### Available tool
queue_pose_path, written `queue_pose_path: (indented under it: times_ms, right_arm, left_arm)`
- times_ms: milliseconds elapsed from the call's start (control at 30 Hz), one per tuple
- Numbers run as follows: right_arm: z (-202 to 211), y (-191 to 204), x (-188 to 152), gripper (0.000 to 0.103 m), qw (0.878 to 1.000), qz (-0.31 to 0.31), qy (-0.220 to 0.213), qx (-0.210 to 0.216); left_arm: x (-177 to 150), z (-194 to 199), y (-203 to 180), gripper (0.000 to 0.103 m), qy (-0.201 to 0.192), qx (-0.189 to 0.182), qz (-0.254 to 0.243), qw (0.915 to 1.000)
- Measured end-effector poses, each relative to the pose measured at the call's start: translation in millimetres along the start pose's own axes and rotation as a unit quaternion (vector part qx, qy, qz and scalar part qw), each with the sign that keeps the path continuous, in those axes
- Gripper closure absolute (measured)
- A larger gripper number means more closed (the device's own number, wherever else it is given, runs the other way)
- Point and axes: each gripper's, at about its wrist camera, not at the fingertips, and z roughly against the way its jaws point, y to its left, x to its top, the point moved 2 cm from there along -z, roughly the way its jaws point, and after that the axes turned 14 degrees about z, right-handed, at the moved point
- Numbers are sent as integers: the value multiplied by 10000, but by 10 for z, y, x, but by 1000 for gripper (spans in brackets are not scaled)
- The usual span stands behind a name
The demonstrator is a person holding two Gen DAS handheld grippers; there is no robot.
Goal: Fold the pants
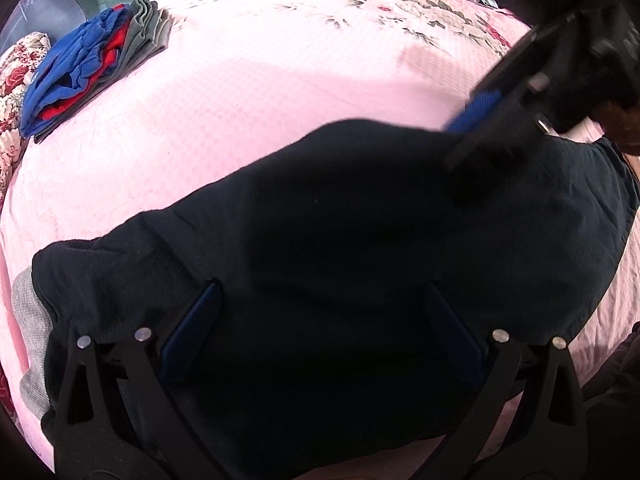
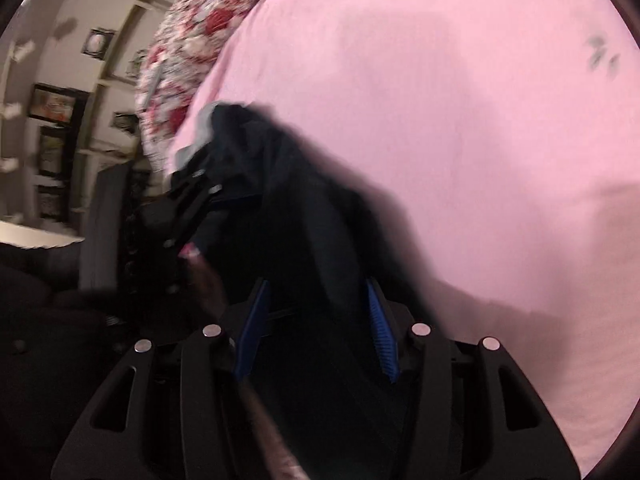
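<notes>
Lay bunched on the pink bedspread [image 1: 280,80]: dark pants [image 1: 340,220], straddled by the spread-apart left gripper [image 1: 320,328] and, nearer its edge, the parted right gripper [image 2: 316,320], with folded clothes [image 1: 92,64] stacked well beyond.

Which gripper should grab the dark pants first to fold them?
Probably the right gripper: dark pants fabric already sits between its open fingers. The left gripper is open wide over flat cloth.
</notes>
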Motion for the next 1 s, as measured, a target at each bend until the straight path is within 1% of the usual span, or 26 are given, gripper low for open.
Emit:
queue_pose_path:
  times_ms: [67,167,200,267,300,367,400,433,467,500,567,633,700,733,767,800,833,867,900,933,967,1000]
  right_arm:
    - [-109,-2,20,49,9997,40,111,197]
    - [-174,-50,101,46,9984,-85,-55,556]
    - [-183,-86,163,46,9970,-160,-229,716]
    - [-199,-167,257,46,9940,-329,-564,879]
    - [-171,-223,308,46,9920,-452,-795,867]
    - [-99,-283,428,47,9892,-547,-1190,658]
    - [-60,-322,441,50,9867,-612,-1300,767]
    - [-49,-355,423,56,9856,-665,-1346,781]
    - [-44,-382,410,60,9851,-681,-1378,767]
    - [-44,-417,374,68,9842,-724,-1427,759]
    - [-38,-568,292,72,9789,-1031,-1551,843]
    - [-86,-659,261,72,9747,-1295,-1608,854]
    - [14,-611,219,72,9760,-1269,-1661,604]
    - [131,-566,204,70,9759,-1222,-1786,274]
    - [283,-525,187,69,9735,-1201,-1945,-76]
    - [413,-519,153,69,9701,-1241,-2065,-299]
    - [575,-449,123,69,9654,-1274,-2189,-628]
    - [701,-348,96,69,9616,-1193,-2327,-834]
    - [813,-235,53,69,9578,-1074,-2476,-989]
    - [881,-82,15,69,9553,-958,-2559,-1128]
    - [882,79,-14,69,9550,-865,-2551,-1239]
    - [862,156,-53,69,9555,-810,-2522,-1301]
  left_arm:
    - [-9,8,-2,2,13,6,1,10000]
    - [-11,8,-1,2,37,17,6,10000]
    - [-4,5,1,2,44,21,10,10000]
    - [1,2,3,2,55,31,19,10000]
    - [2,0,4,2,60,35,20,10000]
    - [11,-5,9,2,79,47,23,10000]
    - [14,-4,9,2,80,56,25,9999]
    - [19,-4,11,2,79,59,30,9999]
    - [43,-20,20,2,77,57,26,10000]
    - [45,-23,22,2,70,55,22,10000]
    - [54,-34,22,2,64,55,18,10000]
    - [39,-26,18,2,68,49,1,10000]
    - [46,-31,18,2,74,47,-12,10000]
    - [33,-19,14,2,72,45,-19,10000]
    - [45,-22,19,2,81,35,-40,10000]
    - [38,-8,10,2,104,31,-73,9999]
    - [46,2,4,2,157,29,-128,9998]
    - [71,30,2,2,235,53,-236,9994]
    - [84,79,5,2,229,137,-328,9991]
    - [95,157,36,2,124,244,-427,9987]
    - [106,295,90,2,-109,333,-537,9979]
    - [108,400,155,2,-262,372,-582,9973]
